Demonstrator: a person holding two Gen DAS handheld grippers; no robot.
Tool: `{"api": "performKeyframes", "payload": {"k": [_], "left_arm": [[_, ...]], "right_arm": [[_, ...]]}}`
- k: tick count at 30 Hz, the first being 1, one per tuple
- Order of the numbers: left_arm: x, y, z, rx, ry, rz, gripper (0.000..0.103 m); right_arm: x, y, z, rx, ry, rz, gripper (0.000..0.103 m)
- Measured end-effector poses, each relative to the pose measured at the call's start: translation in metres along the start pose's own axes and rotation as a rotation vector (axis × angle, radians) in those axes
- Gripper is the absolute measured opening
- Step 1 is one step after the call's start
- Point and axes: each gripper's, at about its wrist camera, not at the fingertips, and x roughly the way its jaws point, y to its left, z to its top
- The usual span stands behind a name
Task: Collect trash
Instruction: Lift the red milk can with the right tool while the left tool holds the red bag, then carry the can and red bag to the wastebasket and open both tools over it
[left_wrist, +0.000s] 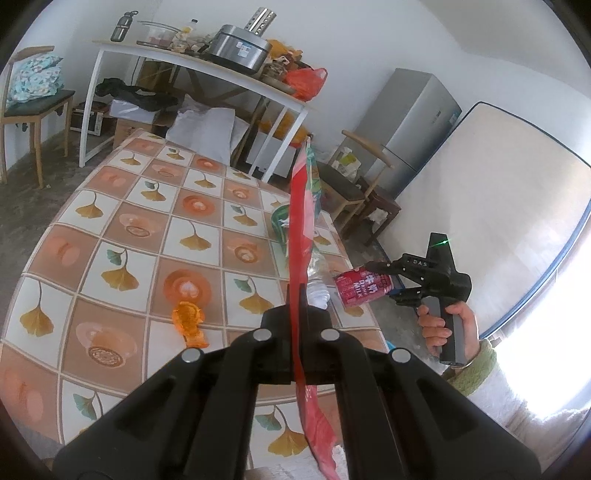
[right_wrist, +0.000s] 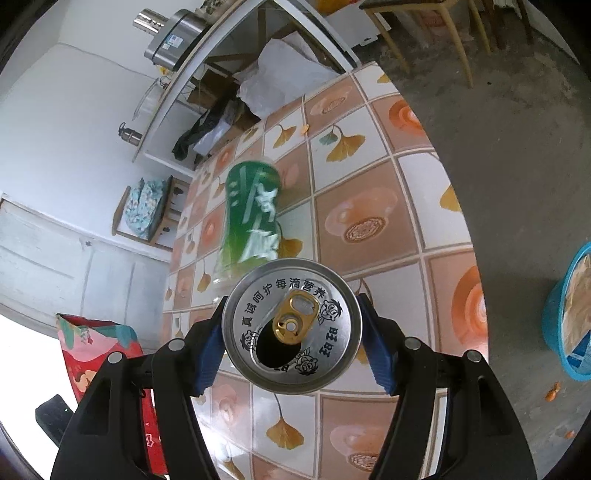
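Observation:
My left gripper (left_wrist: 297, 295) is shut on a flat red snack wrapper (left_wrist: 303, 221), held edge-on above the patterned table (left_wrist: 110, 221); the wrapper also shows in the right wrist view (right_wrist: 99, 347). My right gripper (right_wrist: 293, 326) is shut on a red milk can (left_wrist: 362, 288), lifted off the table's right edge; its silver opened top (right_wrist: 293, 326) faces the right camera. A green-labelled plastic bottle (right_wrist: 251, 218) lies on the table beyond the can. An orange plastic scrap (left_wrist: 189, 322) lies on the table left of my left gripper.
A blue basket (right_wrist: 565, 317) holding paper stands on the floor at the right. Orange bits (right_wrist: 552, 393) lie on the floor near it. A white side table (left_wrist: 207, 66) loaded with kitchenware, wooden chairs (left_wrist: 33, 110), a fridge (left_wrist: 417, 125) and a leaning mattress (left_wrist: 498, 206) surround the table.

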Motion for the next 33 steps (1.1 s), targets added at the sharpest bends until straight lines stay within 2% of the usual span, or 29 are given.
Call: {"api": "performKeyframes", "payload": {"k": [16, 21, 26, 28, 31, 33], "left_arm": [[-0.011, 0.017, 0.011, -0.008, -0.053, 0.051, 0.000], [-0.007, 0.012, 0.014, 0.005, -0.043, 0.037, 0.000], [0.019, -0.030, 0.016, 0.088, 0.004, -0.063, 0.000], [0.039, -0.056, 0.014, 0.125, 0.043, -0.127, 0.000], [0.090, -0.110, 0.005, 0.193, 0.150, -0.242, 0.000], [0.124, -0.143, -0.004, 0.231, 0.217, -0.277, 0.000]], "right_arm": [[-0.017, -0.007, 0.000, 0.010, -0.017, 0.010, 0.064], [-0.045, -0.018, -0.006, 0.022, -0.059, 0.043, 0.064], [-0.113, -0.050, -0.028, 0.059, -0.171, 0.033, 0.064], [-0.154, -0.076, -0.044, 0.092, -0.240, -0.014, 0.064], [-0.206, -0.120, -0.071, 0.161, -0.332, -0.106, 0.064], [-0.230, -0.149, -0.087, 0.212, -0.370, -0.157, 0.064]]}}
